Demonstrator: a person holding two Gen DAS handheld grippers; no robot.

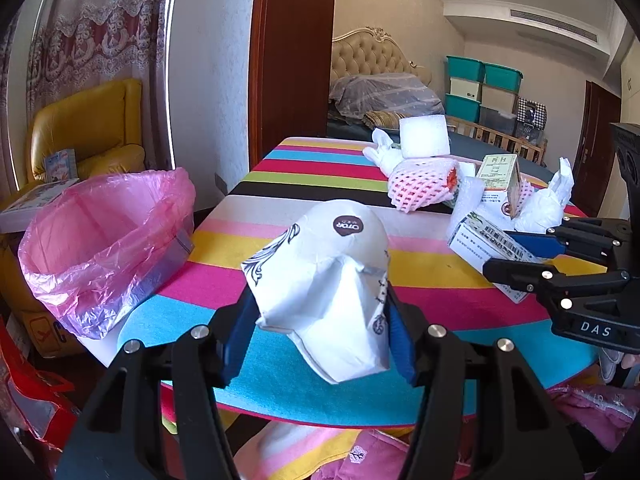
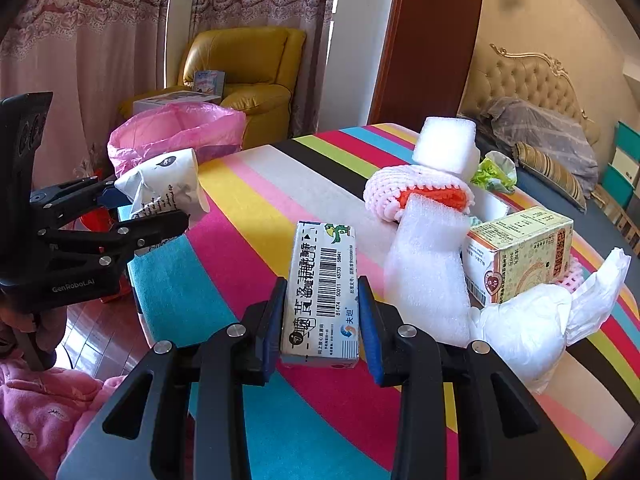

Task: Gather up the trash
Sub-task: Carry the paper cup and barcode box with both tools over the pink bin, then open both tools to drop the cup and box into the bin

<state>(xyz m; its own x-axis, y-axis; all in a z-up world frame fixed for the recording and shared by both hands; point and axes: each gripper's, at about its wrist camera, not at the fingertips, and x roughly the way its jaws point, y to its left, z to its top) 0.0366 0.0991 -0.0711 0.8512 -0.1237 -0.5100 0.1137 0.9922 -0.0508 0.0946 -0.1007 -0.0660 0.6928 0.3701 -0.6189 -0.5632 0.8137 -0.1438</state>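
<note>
left tongs [image 1: 320,320]: pinching crumpled white paper bag [image 1: 328,276]. right tongs [image 2: 322,320]: pinching barcoded carton [image 2: 322,284]. striped bench [image 1: 304,184]; pink-lined bin [image 1: 108,236], far left.

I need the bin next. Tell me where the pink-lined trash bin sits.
The bin stands at the striped table's left edge in the left wrist view, in front of the yellow armchair. In the right wrist view it is far left, behind the paper bag.

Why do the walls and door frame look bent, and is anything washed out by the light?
Left wrist view: the fisheye lens bows the door frame, black corners, glare down the window edge. Right wrist view: same curving, foam block nearly blown out by sunlight.
</note>
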